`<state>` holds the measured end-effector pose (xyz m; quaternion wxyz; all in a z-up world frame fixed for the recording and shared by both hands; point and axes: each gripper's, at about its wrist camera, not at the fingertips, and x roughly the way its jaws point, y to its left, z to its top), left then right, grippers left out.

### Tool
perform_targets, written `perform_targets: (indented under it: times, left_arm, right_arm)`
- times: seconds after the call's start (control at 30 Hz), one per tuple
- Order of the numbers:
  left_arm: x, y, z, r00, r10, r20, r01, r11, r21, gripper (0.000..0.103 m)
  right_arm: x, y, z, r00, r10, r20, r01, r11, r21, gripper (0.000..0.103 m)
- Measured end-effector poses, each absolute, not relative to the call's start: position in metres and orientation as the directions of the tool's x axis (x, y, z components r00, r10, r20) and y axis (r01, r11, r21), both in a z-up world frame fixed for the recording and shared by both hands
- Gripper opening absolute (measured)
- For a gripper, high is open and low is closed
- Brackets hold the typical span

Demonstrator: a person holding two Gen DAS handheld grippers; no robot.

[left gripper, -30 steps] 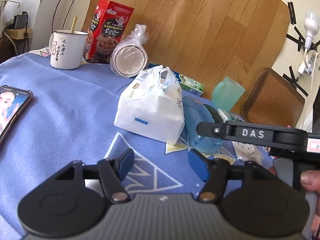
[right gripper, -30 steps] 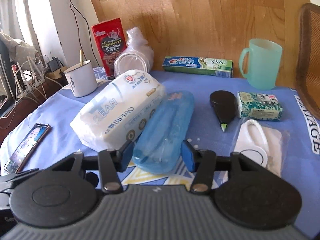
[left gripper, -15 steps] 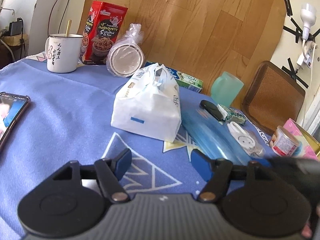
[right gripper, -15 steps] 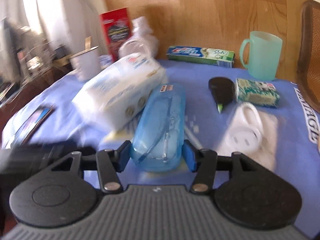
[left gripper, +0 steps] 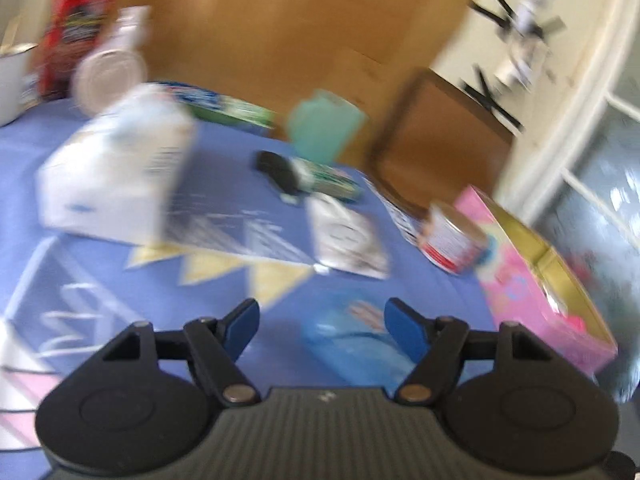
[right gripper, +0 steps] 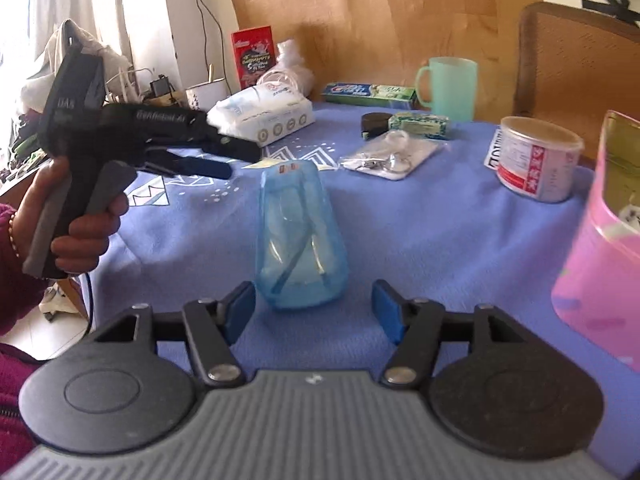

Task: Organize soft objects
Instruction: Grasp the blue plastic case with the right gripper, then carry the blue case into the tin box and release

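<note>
Right wrist view: right claw (right gripper: 313,312) spread, jaws just widened, pads clear of the blue translucent case (right gripper: 301,236). Case lying flat on the blue-clothed worktop (right gripper: 440,240), its near end just ahead of the gap between the pads. Left claw (left gripper: 320,324) likewise spread and just widened, nothing pinched; case near its right pad, blurred. White tissue pack (right gripper: 264,114) farther back.
</note>
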<state>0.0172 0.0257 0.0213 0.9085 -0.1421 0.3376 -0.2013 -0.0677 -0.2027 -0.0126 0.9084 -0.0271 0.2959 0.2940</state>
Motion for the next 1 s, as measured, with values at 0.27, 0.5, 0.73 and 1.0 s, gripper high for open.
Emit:
perform_targets:
  times: [0.27,0.5,0.73,1.0]
  left_arm:
    - [0.018,-0.007,0.016,0.661,-0.472,-0.583,0.287,0.877,-0.385,0.075]
    - [0.030,-0.068,0.067,0.655,-0.555,-0.514,0.452,0.832,-0.322,0.072]
    - [0.046,-0.187,0.105,0.579,-0.681,-0.447,0.653,0.717,-0.246,0.072]
    - [0.056,-0.283,0.086,0.480,-0.715,-0.508,0.723,0.651,-0.232,0.068]
  right_arm:
    - [-0.067,-0.198,-0.021,0.685,0.506,-0.524,-0.582,0.813,0.025,0.055]
    - [-0.087,-0.217,-0.006,0.795,0.438,-0.418,-0.503,0.863,-0.052,0.054]
    - [-0.097,-0.287,0.027,0.934,0.227,-0.276,-0.254,0.965,-0.065,0.055]
    - [-0.085,-0.365,0.023,0.959,-0.048,-0.278,0.017,0.993,-0.113,0.055]
